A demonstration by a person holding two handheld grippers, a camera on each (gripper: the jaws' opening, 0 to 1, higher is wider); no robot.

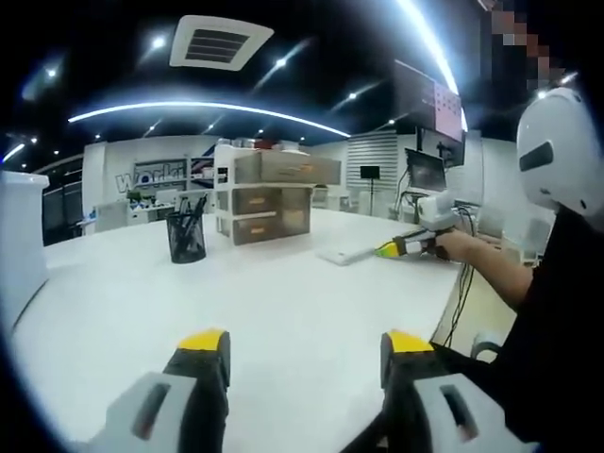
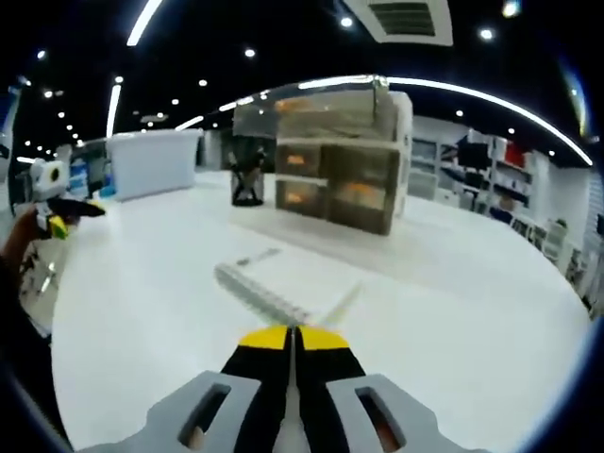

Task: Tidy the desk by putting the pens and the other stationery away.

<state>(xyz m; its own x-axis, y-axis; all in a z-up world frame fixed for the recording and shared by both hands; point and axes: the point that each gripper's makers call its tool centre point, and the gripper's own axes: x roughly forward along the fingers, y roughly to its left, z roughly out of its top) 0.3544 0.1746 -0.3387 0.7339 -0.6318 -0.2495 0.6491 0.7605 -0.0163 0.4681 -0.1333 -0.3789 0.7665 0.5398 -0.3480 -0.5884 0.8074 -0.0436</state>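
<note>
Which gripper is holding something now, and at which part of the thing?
Neither. The left gripper is open above the bare table. The right gripper is shut on nothing, just short of the notebook.

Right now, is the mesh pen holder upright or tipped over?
Upright. The pen holder stands on its base on the white desk beside the drawer unit, with pens sticking up from its top.

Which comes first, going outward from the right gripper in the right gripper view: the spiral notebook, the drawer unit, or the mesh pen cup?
1. Spiral notebook, flat on the table just ahead of the right gripper.
2. Drawer unit, farther back, slightly right of centre.
3. Mesh pen cup, left of the drawers and a little farther back.
</note>
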